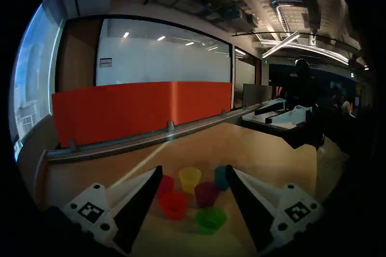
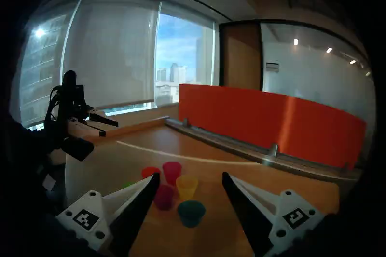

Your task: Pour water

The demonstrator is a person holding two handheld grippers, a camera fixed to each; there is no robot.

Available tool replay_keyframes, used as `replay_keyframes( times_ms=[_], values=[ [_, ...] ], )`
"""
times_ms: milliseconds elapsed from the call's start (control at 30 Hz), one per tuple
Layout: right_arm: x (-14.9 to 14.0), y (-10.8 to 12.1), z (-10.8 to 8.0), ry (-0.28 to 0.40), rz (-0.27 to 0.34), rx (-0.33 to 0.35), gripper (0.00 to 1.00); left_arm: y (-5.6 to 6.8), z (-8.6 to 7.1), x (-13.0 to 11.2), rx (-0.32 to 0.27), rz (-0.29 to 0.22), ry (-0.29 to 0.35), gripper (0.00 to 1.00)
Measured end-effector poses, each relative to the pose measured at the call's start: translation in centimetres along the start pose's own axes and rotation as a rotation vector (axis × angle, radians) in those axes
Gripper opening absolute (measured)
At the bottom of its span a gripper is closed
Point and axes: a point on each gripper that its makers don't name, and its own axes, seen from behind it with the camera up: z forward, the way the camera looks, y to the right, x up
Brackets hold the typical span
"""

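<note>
Your left gripper [image 1: 193, 168] and right gripper [image 2: 190, 175] are both spread, pinching nothing. Small coloured cups [image 1: 173, 205] cluster on the table [image 1: 270, 153] between the fingers; contents unclear.

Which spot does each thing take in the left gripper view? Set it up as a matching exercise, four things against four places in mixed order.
Things:
1. yellow cup
2. green cup
3. teal cup
4. orange screen

Places:
A. along the far edge of the table
B. nearest the camera of all the cups
C. next to the tip of the finger on the picture's right
D. middle of the far row of cups

Pairs: 1-D, 2-B, 3-C, 4-A
</note>
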Motion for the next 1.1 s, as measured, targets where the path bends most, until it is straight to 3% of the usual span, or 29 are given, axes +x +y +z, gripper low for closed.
replay_keyframes(
  times_ms=[300,1100],
  values=[
    [-2.1,0.0,1.4,-0.058,-0.012,0.014,0.99,0.2,0.5,-1.9,-0.024,0.010,-0.043,0.97],
    [-8.0,0.8,4.5,-0.143,-0.011,0.024,0.99,2.9,3.4,-10.2,-0.113,0.043,-0.184,0.97]
  ],
)
